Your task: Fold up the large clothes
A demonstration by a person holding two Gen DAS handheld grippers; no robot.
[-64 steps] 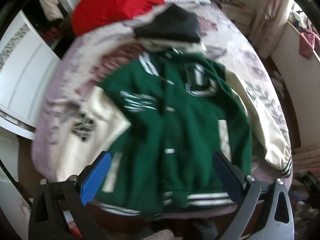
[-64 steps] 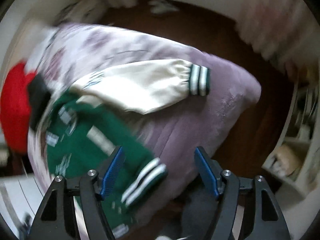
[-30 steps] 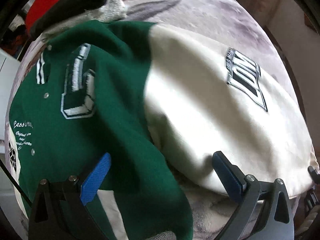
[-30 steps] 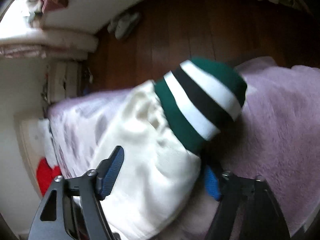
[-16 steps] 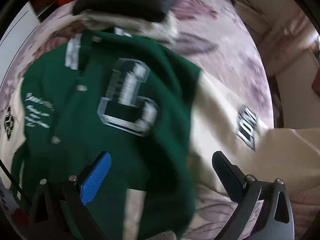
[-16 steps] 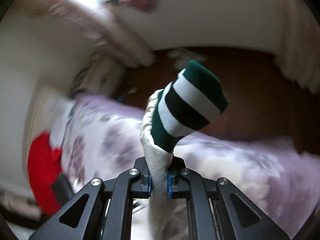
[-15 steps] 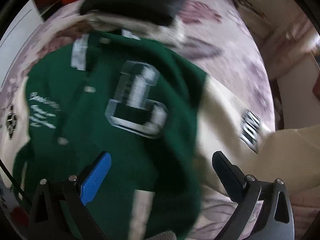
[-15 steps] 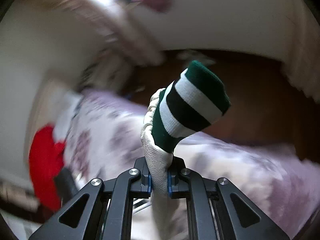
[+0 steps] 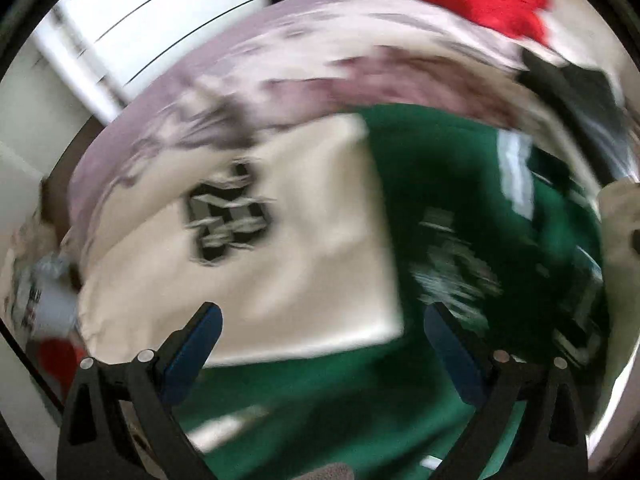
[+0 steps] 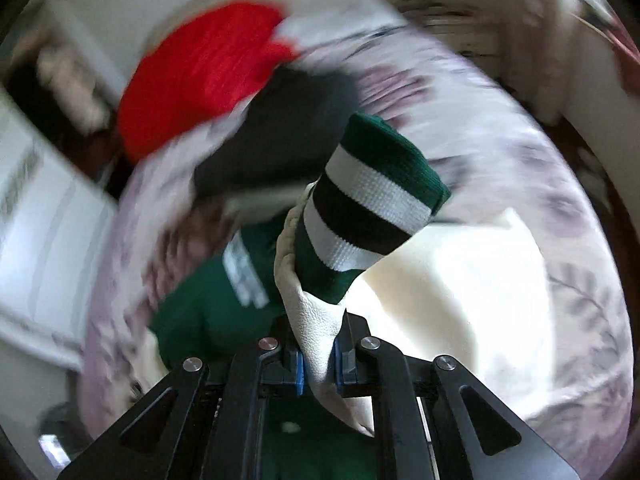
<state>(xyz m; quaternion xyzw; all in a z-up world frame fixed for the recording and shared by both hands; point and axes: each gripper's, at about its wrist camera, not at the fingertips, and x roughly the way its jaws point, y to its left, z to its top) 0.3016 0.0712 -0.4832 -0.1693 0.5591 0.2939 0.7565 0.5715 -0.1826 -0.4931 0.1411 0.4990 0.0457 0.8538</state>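
A green varsity jacket [image 9: 460, 248] with cream sleeves lies on a floral bed. In the left wrist view its cream left sleeve [image 9: 280, 264] with a dark patch lies ahead of my open, empty left gripper [image 9: 320, 344], which hovers above it. The view is blurred. My right gripper [image 10: 318, 364] is shut on the cream right sleeve [image 10: 316, 320] just below its green, white and black striped cuff [image 10: 368, 208], holding it up over the jacket body [image 10: 208, 300].
A red garment [image 10: 208, 64] and a dark garment [image 10: 280, 120] lie at the head of the bed [image 10: 560, 216]. A white cabinet [image 9: 160, 28] stands beside the bed. Wooden floor [image 10: 624, 208] shows past the right edge.
My right gripper has closed on the sleeve near the cuff and carried it up and over toward the jacket body. My left gripper has swung from the right sleeve to the left sleeve.
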